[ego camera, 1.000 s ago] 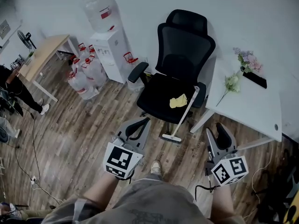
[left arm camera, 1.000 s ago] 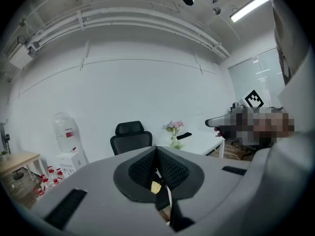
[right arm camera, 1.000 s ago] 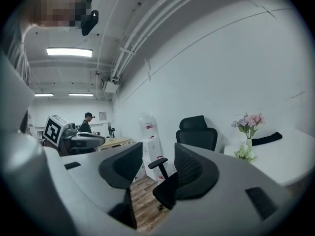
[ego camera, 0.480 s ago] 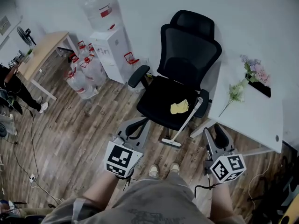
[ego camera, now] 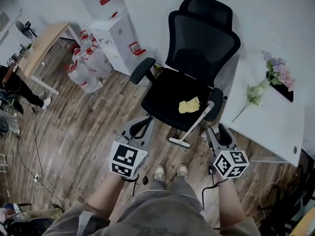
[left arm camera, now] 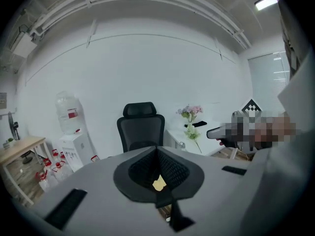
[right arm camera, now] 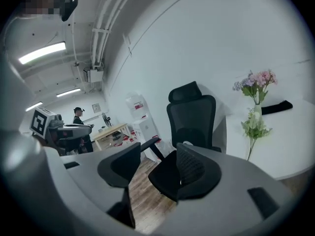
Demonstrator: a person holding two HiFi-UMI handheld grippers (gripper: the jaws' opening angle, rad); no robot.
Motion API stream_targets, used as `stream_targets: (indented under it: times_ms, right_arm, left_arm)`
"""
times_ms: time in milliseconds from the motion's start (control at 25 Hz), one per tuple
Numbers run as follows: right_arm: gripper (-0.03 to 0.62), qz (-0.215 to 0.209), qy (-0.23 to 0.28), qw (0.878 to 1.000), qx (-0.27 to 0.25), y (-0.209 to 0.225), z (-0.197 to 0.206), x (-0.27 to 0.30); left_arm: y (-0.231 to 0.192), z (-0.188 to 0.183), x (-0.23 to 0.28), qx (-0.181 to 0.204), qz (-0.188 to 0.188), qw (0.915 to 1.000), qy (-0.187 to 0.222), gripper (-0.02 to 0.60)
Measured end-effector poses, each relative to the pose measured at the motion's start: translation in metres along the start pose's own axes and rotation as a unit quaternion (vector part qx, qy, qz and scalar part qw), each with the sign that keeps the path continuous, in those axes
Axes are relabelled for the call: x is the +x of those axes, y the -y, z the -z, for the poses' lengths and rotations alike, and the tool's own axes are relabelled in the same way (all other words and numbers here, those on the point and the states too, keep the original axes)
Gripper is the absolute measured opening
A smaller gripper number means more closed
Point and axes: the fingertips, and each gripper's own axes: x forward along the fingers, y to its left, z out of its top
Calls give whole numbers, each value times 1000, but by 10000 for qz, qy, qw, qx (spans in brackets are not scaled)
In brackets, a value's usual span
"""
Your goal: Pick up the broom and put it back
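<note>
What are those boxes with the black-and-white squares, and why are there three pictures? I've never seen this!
A person is standing and holding a grabbing tool, like big tongs, in each hand. The checkered cubes are part of those tools. One picture comes from a camera on the person's head, looking down. The other two come from little cameras riding on each tool, looking along its tongs. The left tongs are shut. The right tongs have just been opening wider. Neither holds anything. In front stands a black chair with a yellow cloth on its seat. A broom leans against the chair, its head on the wooden floor. There are flowers on the white table.
</note>
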Motion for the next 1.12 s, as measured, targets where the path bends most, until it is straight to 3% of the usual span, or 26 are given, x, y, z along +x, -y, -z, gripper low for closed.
stream_targets:
  times_ms: [280, 680, 1120]
  right_arm:
    - [239, 305, -591, 9976, 181, 49, 66, 57]
    - [239, 303, -1401, 9891, 345, 91, 155, 124]
    - [217, 390, -1808, 9820, 384, 124, 222, 179]
  left_arm:
    - [0, 35, 45, 1, -28, 9994, -356, 17]
    - [-5, 102, 105, -163, -17, 9962, -858, 16]
    - [-9, 173, 141, -372, -98, 9912, -1266, 16]
